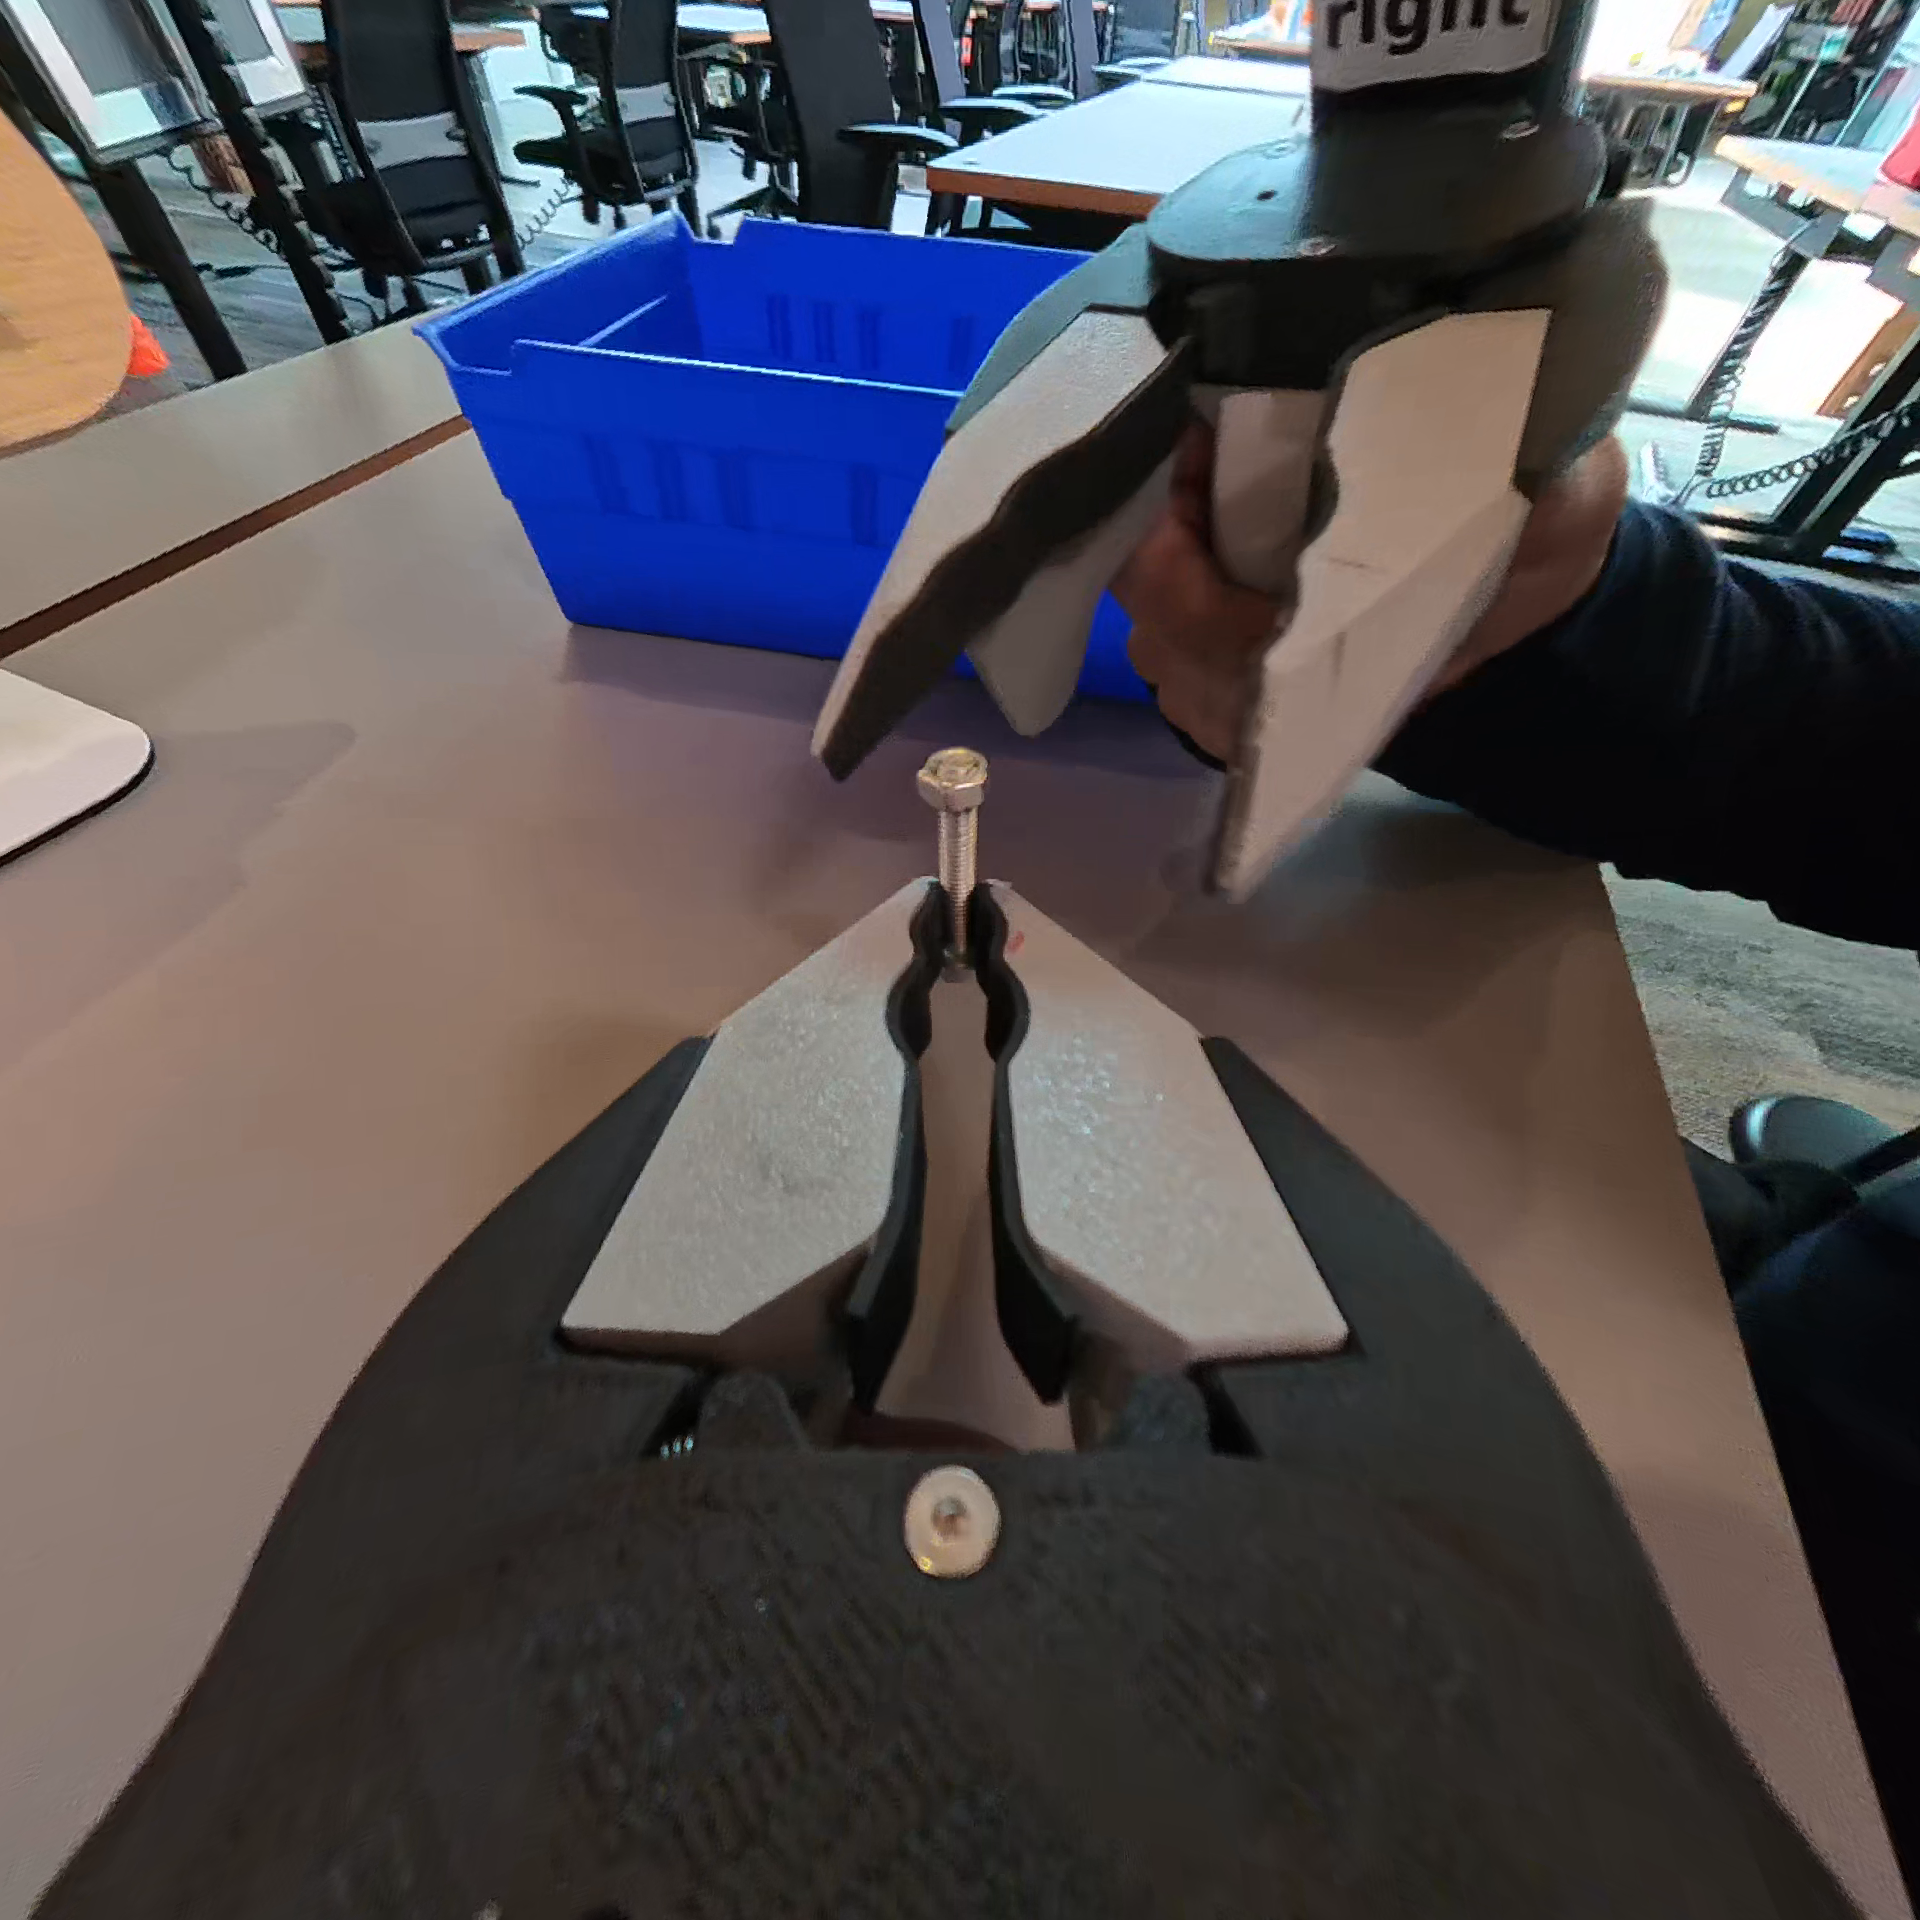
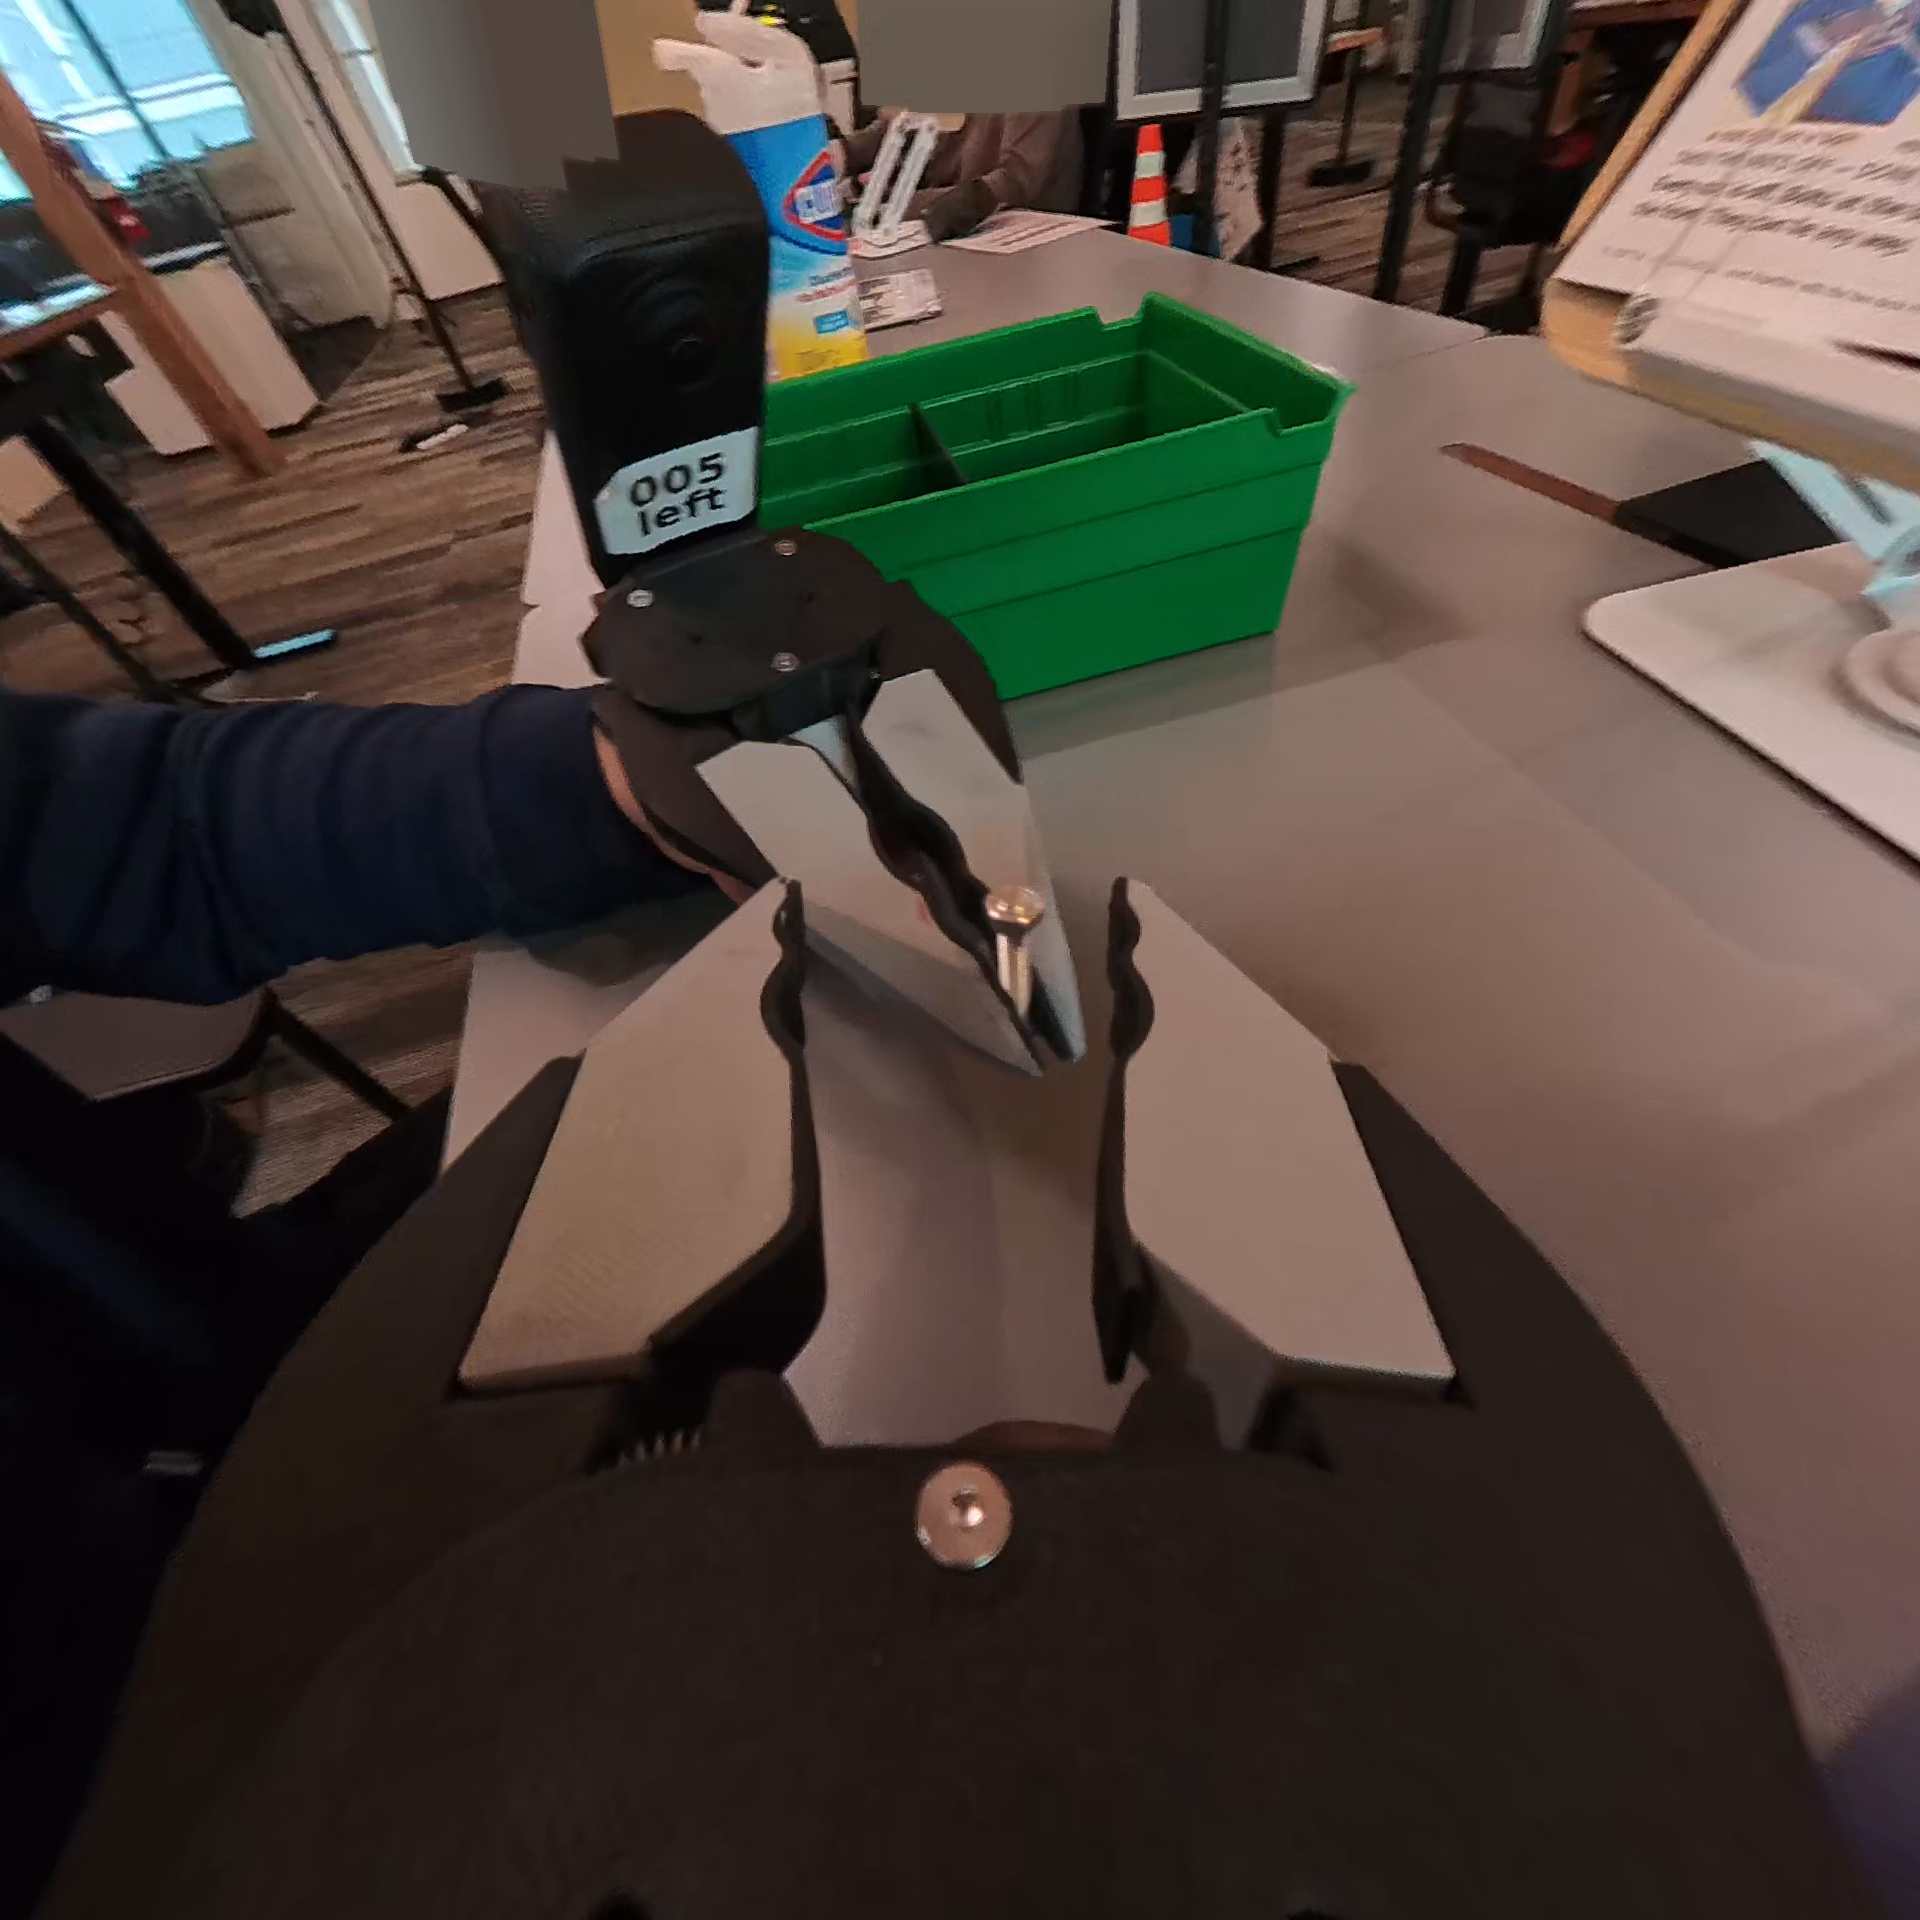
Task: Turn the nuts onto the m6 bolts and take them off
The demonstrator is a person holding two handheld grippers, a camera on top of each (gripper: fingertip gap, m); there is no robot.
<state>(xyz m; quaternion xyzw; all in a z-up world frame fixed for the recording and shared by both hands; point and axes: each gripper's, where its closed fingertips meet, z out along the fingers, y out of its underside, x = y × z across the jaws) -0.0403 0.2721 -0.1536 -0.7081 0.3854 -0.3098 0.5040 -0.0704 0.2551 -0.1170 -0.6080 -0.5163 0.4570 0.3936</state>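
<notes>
Left gripper (image 1: 954,914): jaws narrow, clamped on the lower shank of a silver hex-head bolt (image 1: 954,831). The bolt stands out past the fingertips, head at the far end, and is held above the grey counter (image 1: 416,935). No nut can be made out on the exposed thread in either view.

Right gripper (image 2: 951,935): jaws wide, nothing between them. In the left wrist view the right gripper (image 1: 1023,821) hangs tips-down just above and beside the bolt head, not touching it. A hand (image 1: 1195,623) in a dark blue sleeve (image 1: 1662,707) grips its handle. In the right wrist view the left gripper (image 2: 1055,1049) sits between and just beyond the open fingers, with the bolt (image 2: 1013,951) showing at its tip.

Surroundings: a blue bin (image 1: 727,447) stands on the counter beyond the bolt; its contents cannot be seen. A green bin (image 2: 1049,488) with inner dividers stands on the counter behind the left gripper; the visible compartments show nothing inside. Behind the green bin is a spray bottle (image 2: 805,229) with a blue and yellow printed brand label. Each gripper body carries a white printed tag. A board with printed text (image 2: 1766,208) stands at right. An orange traffic cone (image 2: 1148,187) is in the background.
</notes>
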